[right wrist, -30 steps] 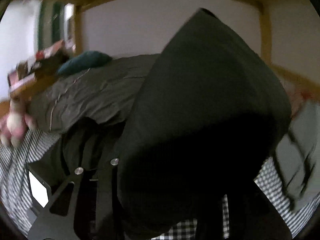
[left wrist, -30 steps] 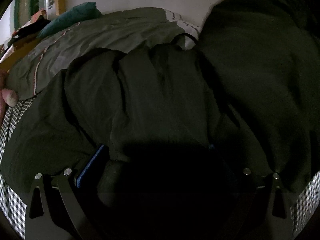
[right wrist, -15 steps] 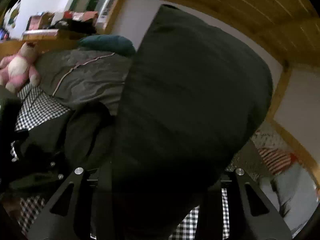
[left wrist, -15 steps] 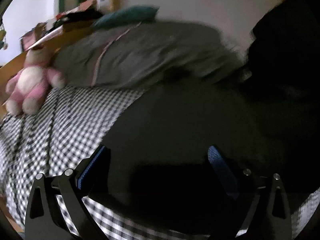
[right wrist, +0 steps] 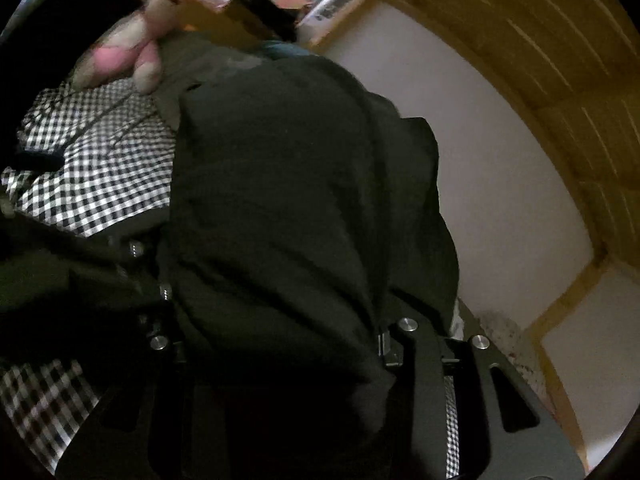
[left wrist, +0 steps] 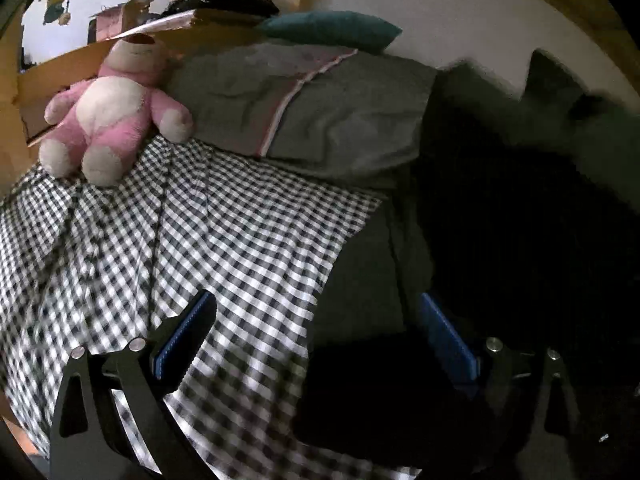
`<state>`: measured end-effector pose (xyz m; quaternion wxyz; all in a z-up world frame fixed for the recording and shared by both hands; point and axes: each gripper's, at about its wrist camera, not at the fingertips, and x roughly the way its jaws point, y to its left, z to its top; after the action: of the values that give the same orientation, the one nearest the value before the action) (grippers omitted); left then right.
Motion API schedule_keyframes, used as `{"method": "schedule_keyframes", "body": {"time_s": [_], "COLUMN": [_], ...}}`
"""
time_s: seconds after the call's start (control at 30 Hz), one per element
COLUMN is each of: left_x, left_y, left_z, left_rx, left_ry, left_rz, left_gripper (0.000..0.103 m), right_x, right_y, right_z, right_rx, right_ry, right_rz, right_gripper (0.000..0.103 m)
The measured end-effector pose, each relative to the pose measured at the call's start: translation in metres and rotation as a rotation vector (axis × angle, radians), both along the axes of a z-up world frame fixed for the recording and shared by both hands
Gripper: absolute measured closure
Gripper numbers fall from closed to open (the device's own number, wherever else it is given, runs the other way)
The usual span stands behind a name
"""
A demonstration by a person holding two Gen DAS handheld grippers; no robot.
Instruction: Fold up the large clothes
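Dark garment (right wrist: 288,208) hangs bunched, draped over right claw (right wrist: 280,344)

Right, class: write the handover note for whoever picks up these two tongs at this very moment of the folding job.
Left tongs: open, holding nothing, above the checked bedsheet, with the edge of the dark garment between the fingers.
Right tongs: shut on a bunch of the dark garment, which is lifted and drapes over the fingers, hiding them.
Rest of the garment lies on the bed, beside the grey pillow; the pink plush bear sits at the head.
Done: one part raised for a fold.
Left: lay it over, flatten, finish the folds.
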<state>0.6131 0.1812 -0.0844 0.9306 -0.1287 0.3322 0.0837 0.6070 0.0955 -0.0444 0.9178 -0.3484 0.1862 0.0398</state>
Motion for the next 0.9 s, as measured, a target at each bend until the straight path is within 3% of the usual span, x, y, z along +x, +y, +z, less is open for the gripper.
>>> {"method": "schedule_keyframes", "body": {"time_s": [0.03, 0.1, 0.13, 0.2, 0.27, 0.33, 0.43, 0.53, 0.6, 0.63, 0.7, 0.77, 0.8, 0.9], "left_x": [0.000, -0.005, -0.010, -0.023, -0.033, -0.026, 0.001, 0.061, 0.110, 0.139, 0.182, 0.208, 0.211, 0.213], "left_y": [0.007, 0.024, 0.038, 0.070, 0.095, 0.096, 0.062, -0.008, -0.061, -0.084, -0.110, -0.116, -0.114, -0.093], "left_z": [0.001, 0.005, 0.008, 0.020, 0.043, 0.065, 0.116, 0.161, 0.158, 0.145, 0.108, 0.069, 0.063, 0.051], "left_rx": [-0.019, 0.037, 0.029, -0.016, -0.073, -0.088, -0.066, 0.062, 0.144, 0.165, 0.179, 0.207, 0.182, 0.130], "left_ry": [0.009, 0.022, -0.002, -0.038, -0.103, -0.120, -0.148, -0.099, 0.009, 0.112, 0.296, 0.431, 0.425, 0.358], "left_rz": [0.003, 0.118, 0.155, 0.239, 0.259, 0.166, -0.141, -0.436, -0.591, -0.640, -0.670, -0.638, -0.638, -0.605], "left_gripper": [0.004, 0.004, 0.004, 0.004, 0.005, 0.005, 0.005, 0.005, 0.005, 0.004, 0.004, 0.004, 0.004, 0.004], "right_x": [0.001, 0.006, 0.009, 0.015, 0.019, 0.023, 0.024, 0.020, 0.016, 0.017, 0.005, -0.015, -0.029, -0.077], "right_y": [0.003, 0.006, 0.008, 0.017, 0.029, 0.041, 0.047, 0.044, 0.043, 0.045, 0.041, 0.030, 0.023, -0.007], "right_z": [-0.003, -0.006, -0.009, -0.017, -0.031, -0.043, -0.056, -0.060, -0.061, -0.059, -0.054, -0.041, -0.034, -0.011], "right_rx": [-0.003, 0.012, 0.003, -0.045, -0.122, -0.181, -0.214, -0.222, -0.222, -0.222, -0.216, -0.174, -0.137, 0.038], "right_ry": [0.004, 0.016, 0.021, 0.038, 0.050, 0.054, 0.048, 0.041, 0.035, 0.031, 0.015, 0.016, 0.026, 0.058], "right_rz": [0.000, -0.012, -0.017, -0.024, -0.030, -0.026, -0.025, -0.028, -0.031, -0.033, -0.026, 0.038, 0.083, 0.227], "right_gripper": [0.066, 0.065, 0.063, 0.060, 0.058, 0.058, 0.058, 0.058, 0.057, 0.053, 0.044, 0.025, 0.004, 0.003]}}
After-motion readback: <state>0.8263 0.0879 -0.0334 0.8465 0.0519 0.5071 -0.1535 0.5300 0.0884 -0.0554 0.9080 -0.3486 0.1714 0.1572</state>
